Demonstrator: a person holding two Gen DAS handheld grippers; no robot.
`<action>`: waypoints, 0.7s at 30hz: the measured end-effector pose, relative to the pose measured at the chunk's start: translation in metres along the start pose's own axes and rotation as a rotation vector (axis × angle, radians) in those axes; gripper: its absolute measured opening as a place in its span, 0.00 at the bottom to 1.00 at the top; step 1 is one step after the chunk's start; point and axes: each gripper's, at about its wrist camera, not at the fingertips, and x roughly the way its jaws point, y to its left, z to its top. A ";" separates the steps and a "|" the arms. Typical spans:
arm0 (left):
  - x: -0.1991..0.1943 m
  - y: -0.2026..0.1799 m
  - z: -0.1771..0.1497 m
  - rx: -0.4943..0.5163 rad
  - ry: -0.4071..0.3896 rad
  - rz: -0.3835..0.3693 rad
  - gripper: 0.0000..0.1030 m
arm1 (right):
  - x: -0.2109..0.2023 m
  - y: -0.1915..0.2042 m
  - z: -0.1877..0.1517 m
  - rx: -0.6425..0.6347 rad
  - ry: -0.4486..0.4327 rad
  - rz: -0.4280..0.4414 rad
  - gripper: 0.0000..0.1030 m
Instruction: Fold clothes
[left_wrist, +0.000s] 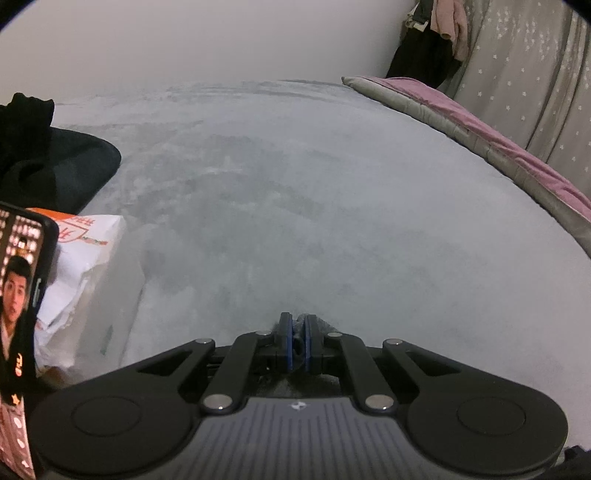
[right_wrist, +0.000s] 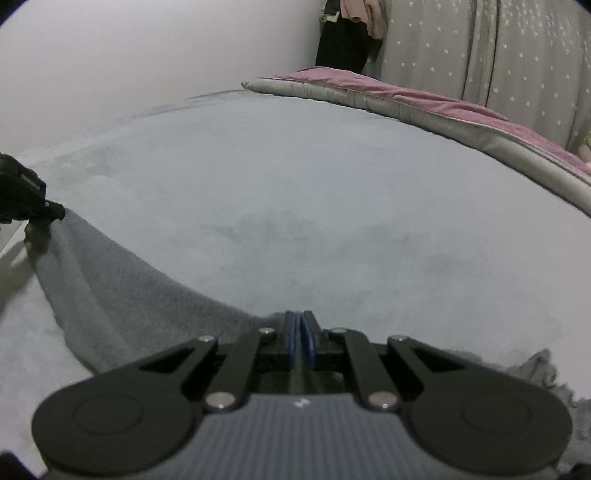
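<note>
Left gripper (left_wrist: 299, 334): jaws pressed together, a tuft of grey cloth pinched between the blue pads. Right gripper (right_wrist: 302, 332): jaws likewise closed on the edge of the grey garment (right_wrist: 122, 291).

Garment hangs stretched between the two grippers. Seen from the right wrist, it runs from its jaws out to the left, up to the left gripper (right_wrist: 44, 212) at the far corner. A frilled edge shows low to the right.

Pale grey bed (left_wrist: 314, 192) lies ahead of both. Pink-grey quilt (left_wrist: 480, 125) far right. Phone (left_wrist: 18, 295) and white bag (left_wrist: 88, 254) left of the left gripper.
</note>
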 end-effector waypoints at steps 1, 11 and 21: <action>0.000 -0.001 -0.001 0.007 -0.003 0.004 0.06 | 0.002 -0.001 0.000 0.020 -0.006 0.004 0.08; -0.018 -0.005 0.008 0.020 0.017 -0.045 0.14 | -0.032 -0.050 0.005 0.167 -0.048 -0.023 0.48; -0.046 -0.030 0.005 0.050 0.062 -0.100 0.18 | -0.077 -0.105 -0.012 0.276 -0.030 -0.060 0.34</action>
